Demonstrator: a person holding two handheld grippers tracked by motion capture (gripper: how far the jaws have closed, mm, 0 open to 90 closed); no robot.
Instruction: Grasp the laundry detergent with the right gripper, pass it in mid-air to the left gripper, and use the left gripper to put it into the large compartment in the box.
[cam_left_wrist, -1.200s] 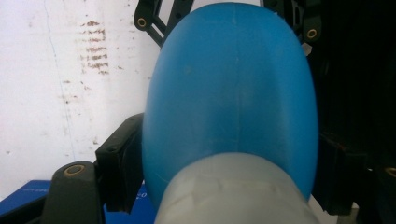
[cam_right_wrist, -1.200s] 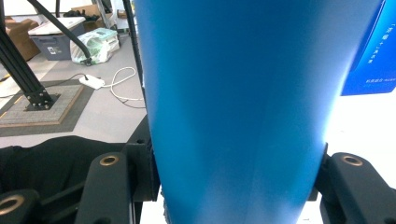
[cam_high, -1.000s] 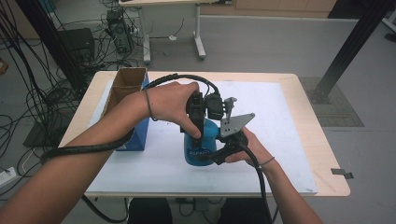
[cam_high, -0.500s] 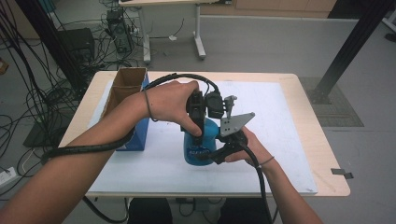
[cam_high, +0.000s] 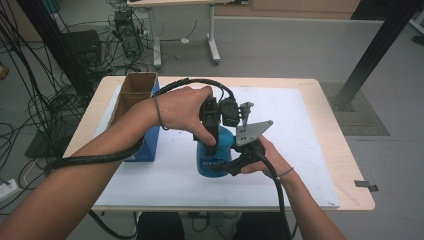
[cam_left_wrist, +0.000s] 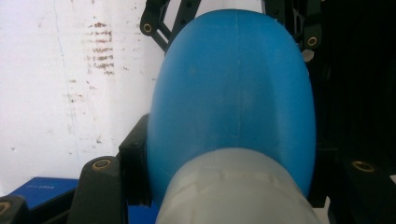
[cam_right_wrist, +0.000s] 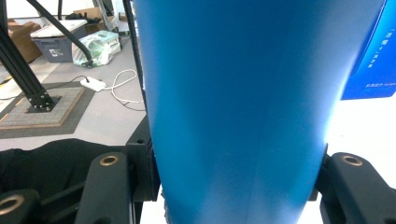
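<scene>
Nearest to us, the right gripper (cam_high: 235, 161) comes in low from our side and its jaws are clamped on the lower body of the blue bottle (cam_high: 214, 152); in the right gripper view the blue wall (cam_right_wrist: 243, 107) stands between the two black jaws and touches both. Just beyond it, the left gripper (cam_high: 212, 120) comes down from above, and in the left gripper view its jaws close on the bottle's rounded shoulder (cam_left_wrist: 236, 93), with a pale grey cap or collar (cam_left_wrist: 238, 186) right under the camera (we cannot tell whether it is screwed tight).

The bottle stands upright on the white sheet (cam_high: 310, 140) near the middle of the table (cam_high: 345, 150), towards our edge. Farther off to the left stands an open cardboard box (cam_high: 136, 92) with a blue side.

We judge that we are in the two-handed hold: one claw steadies the base while the other takes the top. The next move calls for a firm lower grip while the upper gripper shifts to the cap and turns or pulls it, keeping the bottle vertical so it does not tip or slip on the smooth plastic.
</scene>
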